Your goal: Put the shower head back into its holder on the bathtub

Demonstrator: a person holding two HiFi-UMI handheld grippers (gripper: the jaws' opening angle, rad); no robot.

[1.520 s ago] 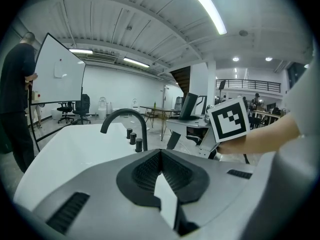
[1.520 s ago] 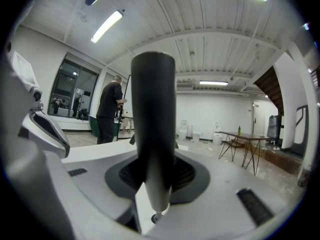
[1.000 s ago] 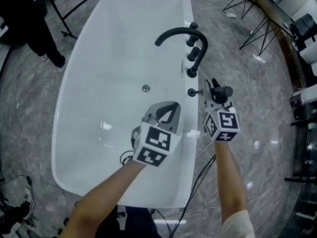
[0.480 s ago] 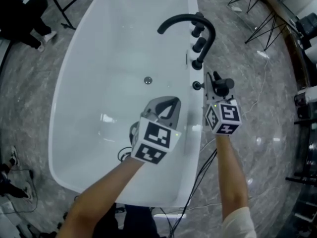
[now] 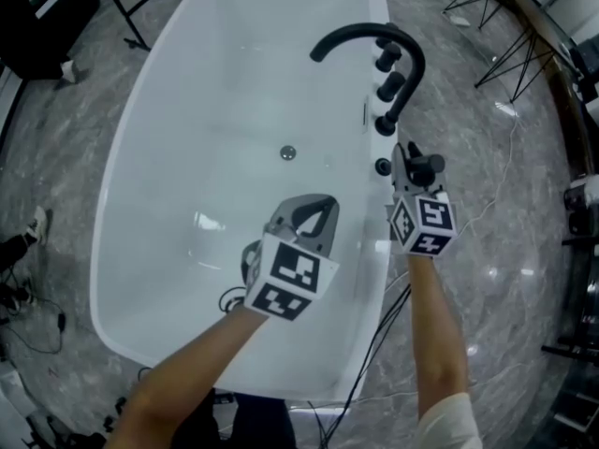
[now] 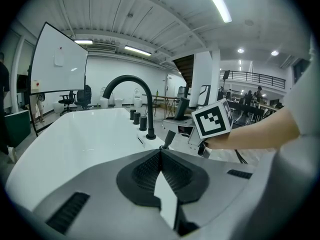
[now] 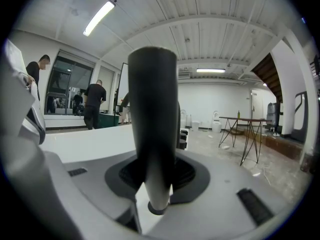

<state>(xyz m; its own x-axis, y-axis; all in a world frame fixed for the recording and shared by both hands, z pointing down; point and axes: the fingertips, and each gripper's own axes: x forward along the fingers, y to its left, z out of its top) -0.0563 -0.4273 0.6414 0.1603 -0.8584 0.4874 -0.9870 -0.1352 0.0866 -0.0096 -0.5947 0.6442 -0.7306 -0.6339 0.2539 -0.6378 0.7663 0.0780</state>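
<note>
**A:** Nearest first: how is the left gripper point(image 6: 161, 156) recorded?

**B:** Its jaws are noted as brought together at the tip, with nothing between them. It is held over the near right part of the bathtub point(image 5: 159, 157).

**A:** And the right gripper point(image 5: 408, 178)?

**B:** Its jaws are recorded as partly apart and clamped on the shower head point(image 7: 152, 109). The black handle is stood upright between the pads. Its lower end is seen just below them and its top well above.

**A:** Where is the shower head relative to the holder point(image 5: 383, 166)?

**B:** It is held over the tub's right rim, just right of the holder. Contact with the holder cannot be determined.

**A:** What is farther along the rim?

**B:** The arched black faucet point(image 6: 150, 114) is noted, with black knobs point(image 5: 391, 86) beside it.
</note>
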